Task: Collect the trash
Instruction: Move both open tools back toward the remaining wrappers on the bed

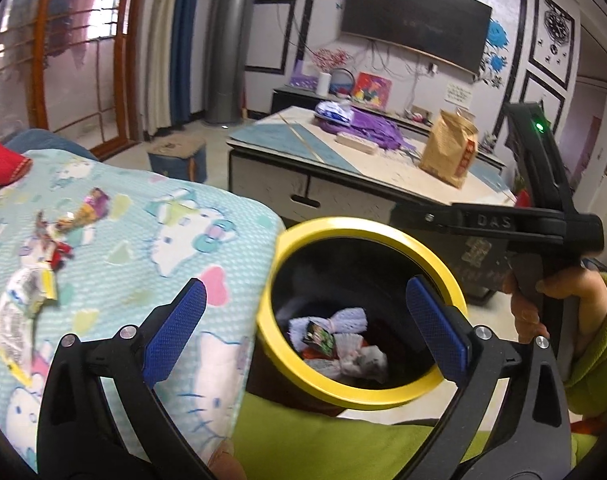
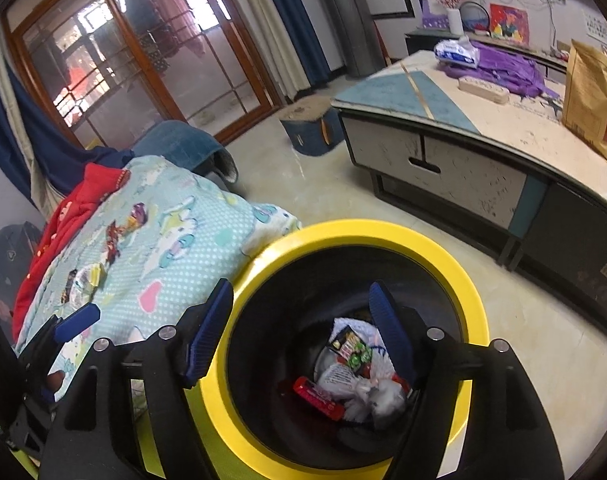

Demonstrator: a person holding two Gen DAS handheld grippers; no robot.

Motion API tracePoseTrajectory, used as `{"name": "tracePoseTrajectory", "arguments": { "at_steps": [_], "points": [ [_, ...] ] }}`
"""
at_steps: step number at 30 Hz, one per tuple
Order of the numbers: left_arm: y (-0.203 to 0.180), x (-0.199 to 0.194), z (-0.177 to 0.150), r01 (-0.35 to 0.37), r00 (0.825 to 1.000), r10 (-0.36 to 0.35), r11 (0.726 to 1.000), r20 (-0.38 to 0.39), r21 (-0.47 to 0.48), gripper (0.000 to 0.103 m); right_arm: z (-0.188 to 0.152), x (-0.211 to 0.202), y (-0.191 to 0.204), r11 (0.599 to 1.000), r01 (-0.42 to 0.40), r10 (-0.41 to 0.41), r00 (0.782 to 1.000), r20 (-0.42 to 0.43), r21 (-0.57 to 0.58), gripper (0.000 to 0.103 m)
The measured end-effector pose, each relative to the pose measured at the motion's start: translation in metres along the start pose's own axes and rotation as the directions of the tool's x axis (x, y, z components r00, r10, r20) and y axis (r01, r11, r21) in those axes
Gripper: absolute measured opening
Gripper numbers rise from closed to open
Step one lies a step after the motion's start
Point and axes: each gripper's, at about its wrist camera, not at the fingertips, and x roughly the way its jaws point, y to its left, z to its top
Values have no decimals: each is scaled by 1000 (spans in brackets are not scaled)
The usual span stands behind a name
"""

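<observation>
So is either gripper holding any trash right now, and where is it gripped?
Nothing is held. The left gripper and right gripper are both open and empty above the yellow-rimmed bin.

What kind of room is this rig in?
Most likely a home living room: a wall-mounted black flat-screen TV, a low grey-and-blue coffee table, and a light-blue cartoon-print blanket beside a yellow-rimmed black trash bin.

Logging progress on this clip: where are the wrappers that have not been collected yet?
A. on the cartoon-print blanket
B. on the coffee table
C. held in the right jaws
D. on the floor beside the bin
A: several wrappers lie loose on the blanket, left of the yellow-rimmed bin.
</observation>
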Motion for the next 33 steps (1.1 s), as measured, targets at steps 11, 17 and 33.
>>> {"name": "tracePoseTrajectory", "arguments": {
  "at_steps": [11, 17, 33],
  "points": [
    [41, -36, 10, -106, 988, 117, 989, 98, -106, 92, 2, -9, 36, 996, -50, 55, 996, 64, -81, 73],
    [61, -56, 13, -171, 971, 193, 973, 139, -153, 92, -2, -11, 58, 989, -74, 84, 994, 75, -128, 74],
    [109, -94, 10, -285, 924, 334, 926, 185, -248, 92, -6, 8, 122, 959, -147, 154, 988, 11, -242, 75]
  ]
}}
